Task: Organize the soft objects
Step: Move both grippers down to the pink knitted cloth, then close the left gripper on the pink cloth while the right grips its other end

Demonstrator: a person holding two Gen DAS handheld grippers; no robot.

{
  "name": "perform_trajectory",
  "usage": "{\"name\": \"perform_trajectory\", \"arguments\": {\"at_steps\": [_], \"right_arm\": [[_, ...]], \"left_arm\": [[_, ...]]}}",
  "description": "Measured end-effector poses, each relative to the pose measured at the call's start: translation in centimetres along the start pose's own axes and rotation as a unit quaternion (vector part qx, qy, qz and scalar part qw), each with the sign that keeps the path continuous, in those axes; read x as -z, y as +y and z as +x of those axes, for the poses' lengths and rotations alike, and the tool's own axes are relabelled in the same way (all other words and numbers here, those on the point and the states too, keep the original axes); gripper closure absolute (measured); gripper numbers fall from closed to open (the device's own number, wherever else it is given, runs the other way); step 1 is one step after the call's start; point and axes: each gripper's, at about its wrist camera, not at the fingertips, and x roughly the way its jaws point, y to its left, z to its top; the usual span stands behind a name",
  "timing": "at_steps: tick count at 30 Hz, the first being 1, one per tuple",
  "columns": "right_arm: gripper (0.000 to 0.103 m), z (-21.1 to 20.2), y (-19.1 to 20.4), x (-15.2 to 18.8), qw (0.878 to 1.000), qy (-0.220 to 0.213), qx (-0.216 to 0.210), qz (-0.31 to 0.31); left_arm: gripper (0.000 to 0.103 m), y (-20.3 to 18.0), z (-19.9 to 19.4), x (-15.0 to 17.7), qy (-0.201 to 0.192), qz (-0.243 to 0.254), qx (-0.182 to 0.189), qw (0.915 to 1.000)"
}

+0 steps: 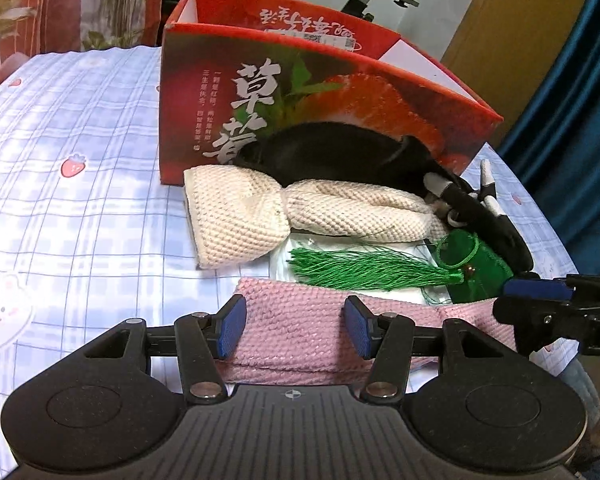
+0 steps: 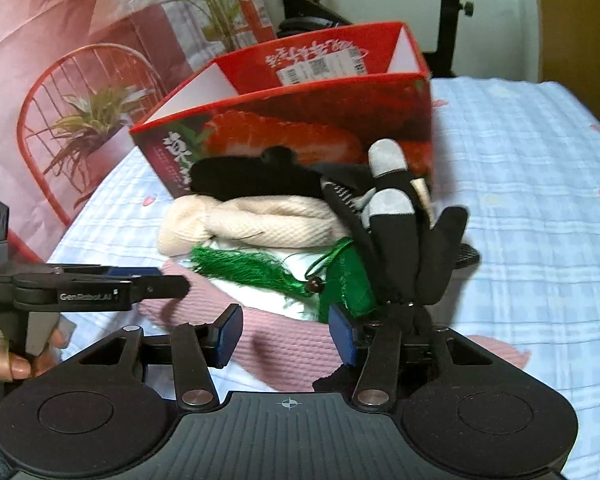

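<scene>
Here the soft things lie in a heap on the bed (image 1: 80,128), a blue-checked sheet with small strawberries, just in front of a red strawberry-printed box (image 1: 300,92) that stands open-topped toward the far edge. Nearest the box is a black fabric piece (image 1: 332,148); against it rests a cream knitted headband (image 1: 300,208), knotted at its middle. Below that a green tassel (image 1: 364,270) and its green pouch (image 2: 348,280) lie on a white packet (image 1: 340,252). A black glove with grey fingertips (image 2: 404,232) sprawls at the heap's right side. Closest to the near edge stretches a pink knitted headband (image 1: 300,328). The left gripper (image 1: 296,326) hovers over the band's left half, its blue pads apart with the knit between them, not pressed. The right gripper (image 2: 286,334) stands over the band's other half with its jaws apart, not clamping it; its right pad touches the green pouch and the glove's cuff. A person's hand (image 2: 4,356) holds the left gripper's handle at the edge of the right wrist view.
</scene>
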Motion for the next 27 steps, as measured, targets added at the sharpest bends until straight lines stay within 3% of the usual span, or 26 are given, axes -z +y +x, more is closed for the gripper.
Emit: {"name": "perform_trajectory", "arguments": {"at_steps": [11,21,27], "right_arm": [[0.061,0.2,-1.2,-0.3,0.999,-0.017,0.037,-0.021],[0.061,0.8,-0.8,0.0,0.998,-0.016,0.042,-0.034],[0.061,1.0,-0.8,0.2,0.999,-0.010,0.037,-0.032]], "left_arm": [[0.040,0.8,0.0,1.2,-0.008,-0.017,-0.006,0.9998],[0.033,1.5,-1.0,0.9,-0.022,-0.049,-0.027,0.9982],[0.029,1.2,-0.3,1.1,-0.001,-0.055,0.009,0.9985]]}}
